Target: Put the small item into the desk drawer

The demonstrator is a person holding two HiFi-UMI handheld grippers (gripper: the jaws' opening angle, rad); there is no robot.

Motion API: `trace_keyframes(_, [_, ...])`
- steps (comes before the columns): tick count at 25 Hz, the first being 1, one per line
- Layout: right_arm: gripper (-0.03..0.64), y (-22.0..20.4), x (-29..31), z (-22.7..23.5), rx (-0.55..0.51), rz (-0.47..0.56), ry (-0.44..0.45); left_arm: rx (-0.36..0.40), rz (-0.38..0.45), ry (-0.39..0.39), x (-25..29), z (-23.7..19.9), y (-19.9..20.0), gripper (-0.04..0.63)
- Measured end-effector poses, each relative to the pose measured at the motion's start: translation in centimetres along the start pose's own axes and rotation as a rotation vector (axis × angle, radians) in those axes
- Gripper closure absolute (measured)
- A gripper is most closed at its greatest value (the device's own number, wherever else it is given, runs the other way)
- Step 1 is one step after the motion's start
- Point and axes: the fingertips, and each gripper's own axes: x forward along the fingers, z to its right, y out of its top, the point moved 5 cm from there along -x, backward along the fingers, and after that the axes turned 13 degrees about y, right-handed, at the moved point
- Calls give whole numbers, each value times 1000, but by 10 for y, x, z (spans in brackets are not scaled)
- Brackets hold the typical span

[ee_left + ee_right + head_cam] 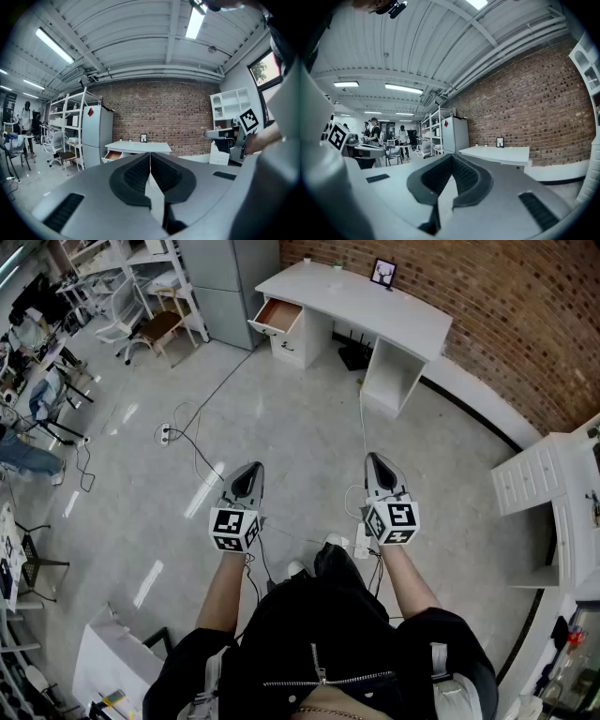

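Well short of the desk, its drawer open: left gripper and right gripper side by side, fingers closed on nothing

Bright, even light throughout. It comes from long white fluorescent ceiling strips, one of them blown out to plain white at the top of the left gripper view. In the head view the glossy pale grey floor throws the strips back as short white streaks of glare, and shadows under the furniture are faint. Both gripper views are strongly fisheyed: the red brick back wall bows, the ceiling beams curve, and the corners fall to black. The smooth grey left gripper and right gripper sit close to their lenses — slightly soft, gently shaded. Distant figures look small and blurry.
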Motion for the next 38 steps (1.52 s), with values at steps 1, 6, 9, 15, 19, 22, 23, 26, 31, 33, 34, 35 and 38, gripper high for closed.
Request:
trace_keyframes(1, [612, 0, -1, -1, 1, 6, 7, -2, 1, 1, -1, -1, -1, 574])
trace_keyframes(6, [611, -3, 0, 0, -3, 5, 32, 5, 0, 19, -1, -7, -7, 574])
trace_keyframes(9, [609, -9, 3, 1, 13, -7, 65, -3, 1, 10, -2, -9, -9, 574])
trace_keyframes(15, [609, -7, 4, -2, -34, -4, 24, -24, -6, 8, -5, -14, -7, 574])
trace_keyframes(19, [617, -3, 9, -4, -37, 11, 15, -32, -9, 7, 1, -18, -10, 574])
trace_keyframes(22, [615, -4, 15, -2, -46, -7, 27, -45, -20, 5, 11, -18, -15, 574])
trace_keyframes(23, [611, -4, 17, 0, -50, -12, 31, -48, -25, 2, 15, -18, -16, 574])
trace_keyframes(26, [612, -3, 31, 9, -52, -13, 37, -56, -42, -10, 34, -18, -19, 574])
trace_keyframes(31, [621, -1, 69, 33, -45, -19, 34, -64, -60, -18, 75, -23, -17, 574])
trace_keyframes(33, [621, 1, 87, 47, -45, -23, 35, -64, -64, -24, 97, -25, -15, 574])
trace_keyframes(34, [621, 2, 96, 55, -44, -23, 35, -63, -66, -27, 109, -27, -14, 574])
trace_keyframes(35, [621, 3, 107, 63, -42, -22, 35, -62, -66, -29, 122, -28, -11, 574])
trace_keyframes(38, [621, 8, 141, 90, -30, -22, 36, -63, -69, -31, 162, -33, -2, 574])
